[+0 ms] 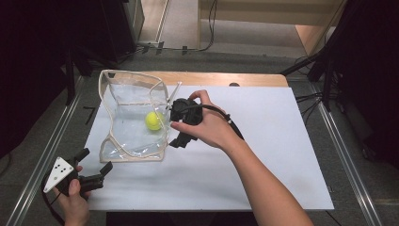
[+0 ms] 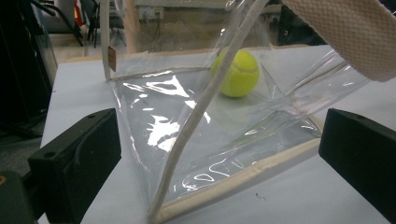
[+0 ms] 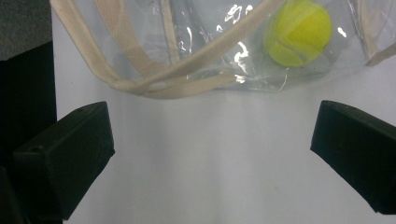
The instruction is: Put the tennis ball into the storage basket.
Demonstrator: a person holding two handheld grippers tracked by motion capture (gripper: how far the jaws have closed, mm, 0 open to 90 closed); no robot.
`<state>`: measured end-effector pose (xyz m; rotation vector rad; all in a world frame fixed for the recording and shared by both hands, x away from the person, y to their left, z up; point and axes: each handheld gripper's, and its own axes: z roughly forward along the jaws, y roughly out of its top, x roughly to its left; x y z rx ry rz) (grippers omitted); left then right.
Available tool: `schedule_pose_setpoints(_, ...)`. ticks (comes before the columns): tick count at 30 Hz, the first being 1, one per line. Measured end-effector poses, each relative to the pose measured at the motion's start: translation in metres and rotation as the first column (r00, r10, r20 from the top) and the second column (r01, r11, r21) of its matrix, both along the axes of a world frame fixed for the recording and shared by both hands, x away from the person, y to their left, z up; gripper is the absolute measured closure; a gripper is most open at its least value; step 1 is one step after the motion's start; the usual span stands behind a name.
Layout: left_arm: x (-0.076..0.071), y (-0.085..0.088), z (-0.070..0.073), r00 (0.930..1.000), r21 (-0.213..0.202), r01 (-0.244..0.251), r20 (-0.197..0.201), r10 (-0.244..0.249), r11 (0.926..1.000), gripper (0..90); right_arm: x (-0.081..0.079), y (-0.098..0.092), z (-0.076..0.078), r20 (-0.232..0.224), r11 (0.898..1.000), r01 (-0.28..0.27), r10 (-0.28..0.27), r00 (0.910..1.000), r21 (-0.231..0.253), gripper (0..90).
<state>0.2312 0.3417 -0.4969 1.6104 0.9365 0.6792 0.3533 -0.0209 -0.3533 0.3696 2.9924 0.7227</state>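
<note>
My work surface is a wooden table (image 1: 221, 78) almost wholly covered by a white sheet (image 1: 263, 155), with only a strip of bare wood showing along the far edge. Directly on the sheet, toward its left far part, lies a clear plastic bag (image 1: 127, 136) trimmed in cream webbing, its mouth standing open and its near edge flat on the white. Inside it a yellow-green tennis ball (image 1: 153, 121) rests on the bag's lower wall, and the rest of the sheet to the right carries nothing I can make out.
</note>
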Motion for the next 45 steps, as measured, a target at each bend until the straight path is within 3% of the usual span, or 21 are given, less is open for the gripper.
schedule_pose_setpoints(45,0.000,-0.001,0.000,1.0000,0.006,-0.003,-0.001,0.003,1.0000,0.0,-0.014,-0.078,-0.045,-0.023,0.993,0.109,-0.108,0.9939,0.044,0.0)
